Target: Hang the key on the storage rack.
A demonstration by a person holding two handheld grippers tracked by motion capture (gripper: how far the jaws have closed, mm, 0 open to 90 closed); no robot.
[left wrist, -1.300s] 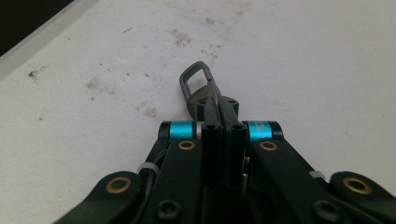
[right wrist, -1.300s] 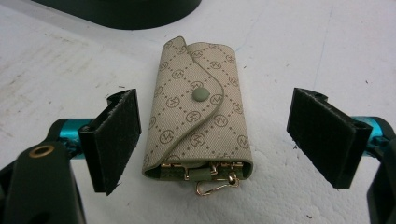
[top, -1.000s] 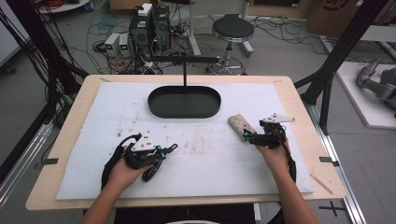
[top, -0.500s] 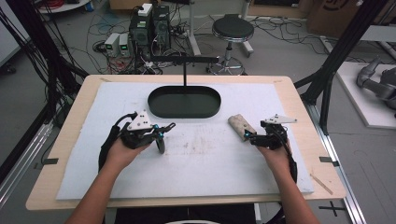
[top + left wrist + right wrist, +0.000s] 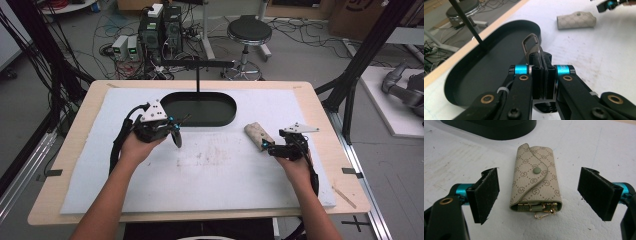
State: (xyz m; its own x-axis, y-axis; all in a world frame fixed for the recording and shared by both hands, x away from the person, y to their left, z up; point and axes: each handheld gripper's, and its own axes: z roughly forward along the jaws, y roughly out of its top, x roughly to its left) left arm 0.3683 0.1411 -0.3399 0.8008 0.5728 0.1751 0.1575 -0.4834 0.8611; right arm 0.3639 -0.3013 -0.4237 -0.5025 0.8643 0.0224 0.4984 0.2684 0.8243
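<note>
My left gripper (image 5: 176, 132) hangs above the white mat just left of the black oval tray (image 5: 210, 110). It is shut on a small grey-bronze metal clip (image 5: 531, 45), whose loop sticks out past the pads toward the tray (image 5: 486, 70). A beige patterned key case (image 5: 536, 182) with a snap button and a gold hook lies flat on the mat. My right gripper (image 5: 539, 192) stands open with one pad on each side of the case, not touching it. In the high view the key case (image 5: 258, 135) lies right of the tray, with the right gripper (image 5: 267, 148) at its near end.
A thin black post (image 5: 198, 80) with a crossbar rises at the tray's far edge. The white mat (image 5: 210, 175) covers most of the wooden table (image 5: 320, 100). Cables, computers and a stool stand on the floor beyond the table.
The left hand has lifted from the front left of the mat and moved up and toward the tray, its jaws staying shut. The right hand and the key case have not moved.
</note>
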